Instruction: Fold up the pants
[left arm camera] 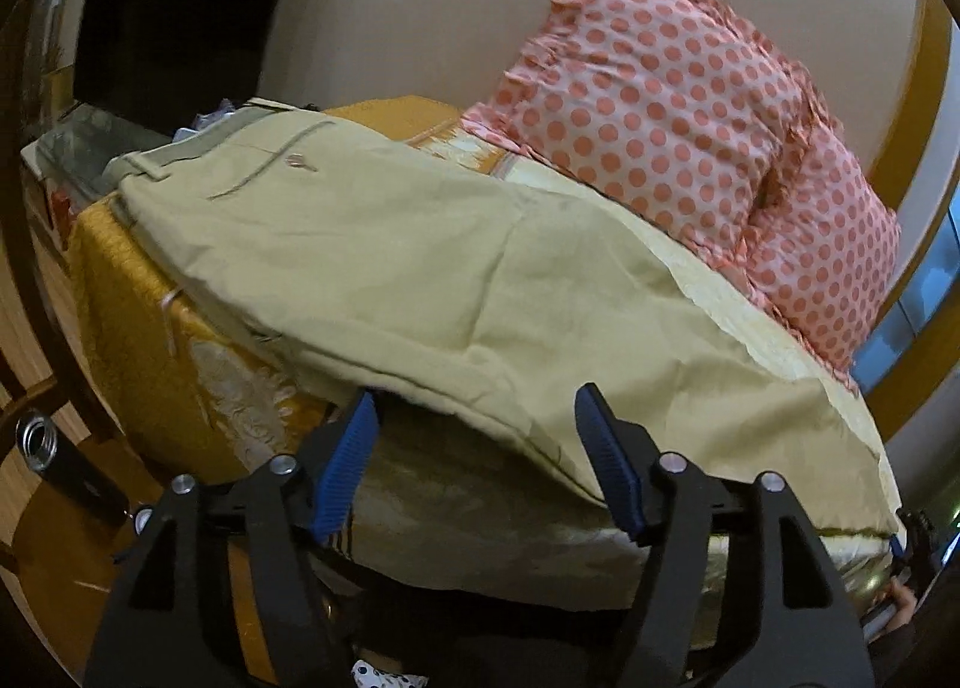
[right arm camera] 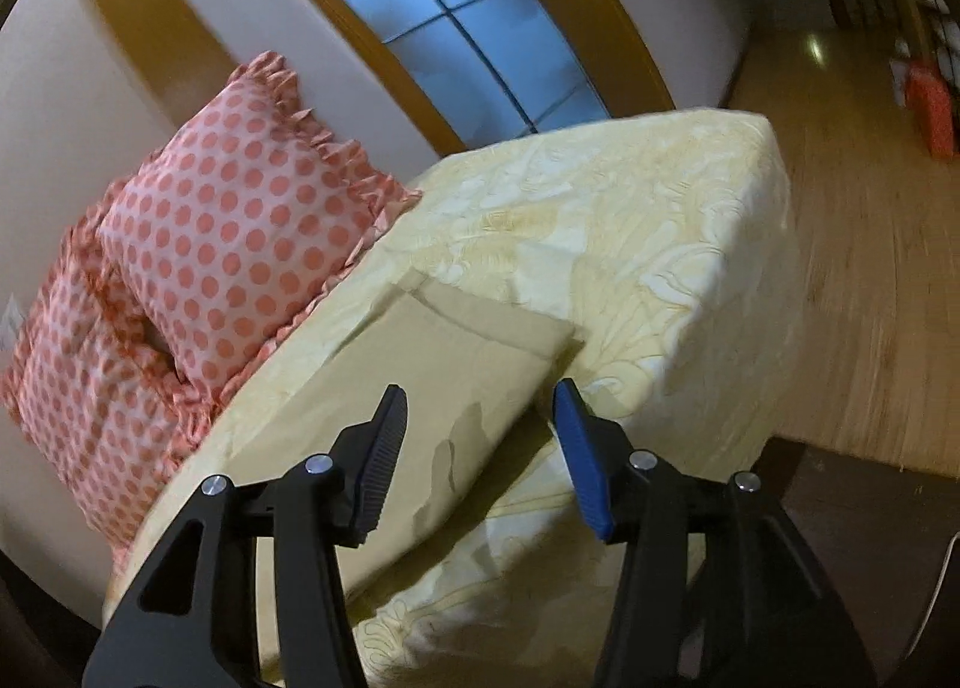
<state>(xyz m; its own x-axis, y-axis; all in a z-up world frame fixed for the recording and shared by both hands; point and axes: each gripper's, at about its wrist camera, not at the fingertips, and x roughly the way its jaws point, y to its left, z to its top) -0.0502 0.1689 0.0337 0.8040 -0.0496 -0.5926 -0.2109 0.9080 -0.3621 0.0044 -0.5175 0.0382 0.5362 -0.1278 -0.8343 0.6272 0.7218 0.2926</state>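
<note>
One khaki pants [left arm camera: 420,268], frame centre, on yellow bedcover [right arm camera: 660,220]. Two dotted pillows [left arm camera: 690,106] upper right. My left gripper [left arm camera: 474,406] and right gripper [right arm camera: 480,394] both spread, holding nothing. No readable writing.

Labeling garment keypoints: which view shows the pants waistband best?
Left wrist: the waistband and back pocket show at the far end of the pants. Right wrist shows only the hem end, no waistband.

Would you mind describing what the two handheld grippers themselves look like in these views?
Both the left gripper and right gripper have matte black angular frames with triangular cut-outs, silver bolt heads, and ribbed blue pads on black-backed fingers. No cables or markings show.
</note>
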